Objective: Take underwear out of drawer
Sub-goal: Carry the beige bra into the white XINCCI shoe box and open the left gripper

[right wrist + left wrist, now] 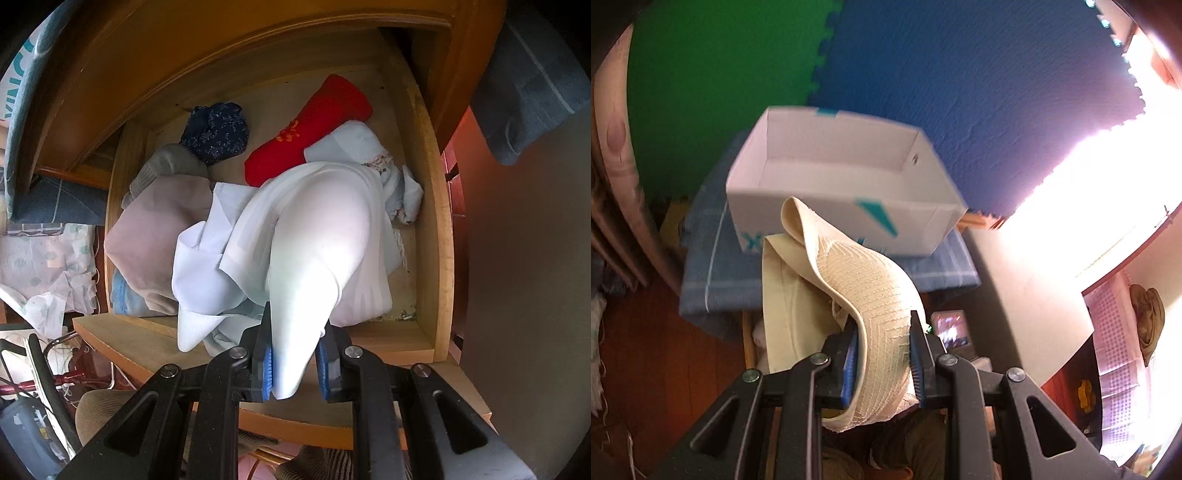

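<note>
Left gripper [882,354] clamped on cream ribbed underwear [864,288] before a white cardboard box [798,192] – teal print, only an "X" legible, right gripper [295,360] pinching pale white fabric garment [314,236] over open wooden drawer [432,236].

A cream ribbed underwear piece [871,295] hangs folded over itself, pinched at its lower bunch and raised in front of a white box. In the open wooden drawer [436,229], a pale white garment [314,240] is drawn up into a peak above folded pink, red and dark-patterned clothes.
</note>
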A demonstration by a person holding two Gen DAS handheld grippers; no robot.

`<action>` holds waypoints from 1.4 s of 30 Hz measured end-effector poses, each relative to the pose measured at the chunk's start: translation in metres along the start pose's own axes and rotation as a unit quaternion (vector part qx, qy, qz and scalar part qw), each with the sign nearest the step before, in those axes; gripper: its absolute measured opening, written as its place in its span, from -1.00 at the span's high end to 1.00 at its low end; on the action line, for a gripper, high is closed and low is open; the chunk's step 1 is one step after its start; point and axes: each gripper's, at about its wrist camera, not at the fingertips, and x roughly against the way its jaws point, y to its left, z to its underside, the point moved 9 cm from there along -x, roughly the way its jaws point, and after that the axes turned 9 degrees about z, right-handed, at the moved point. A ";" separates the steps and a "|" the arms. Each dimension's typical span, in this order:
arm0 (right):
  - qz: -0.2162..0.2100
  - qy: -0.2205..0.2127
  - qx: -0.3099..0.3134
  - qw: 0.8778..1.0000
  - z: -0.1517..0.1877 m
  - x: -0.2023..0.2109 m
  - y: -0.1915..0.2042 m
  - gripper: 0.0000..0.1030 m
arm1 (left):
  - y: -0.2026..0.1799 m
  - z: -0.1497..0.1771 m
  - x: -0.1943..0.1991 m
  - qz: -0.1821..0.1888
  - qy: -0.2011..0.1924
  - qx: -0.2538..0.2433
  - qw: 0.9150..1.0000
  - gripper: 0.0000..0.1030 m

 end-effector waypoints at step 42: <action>-0.003 -0.015 0.008 1.000 -0.002 0.002 0.002 0.68 | 0.126 -0.131 -0.122 -0.131 -0.004 0.007 0.991 0.54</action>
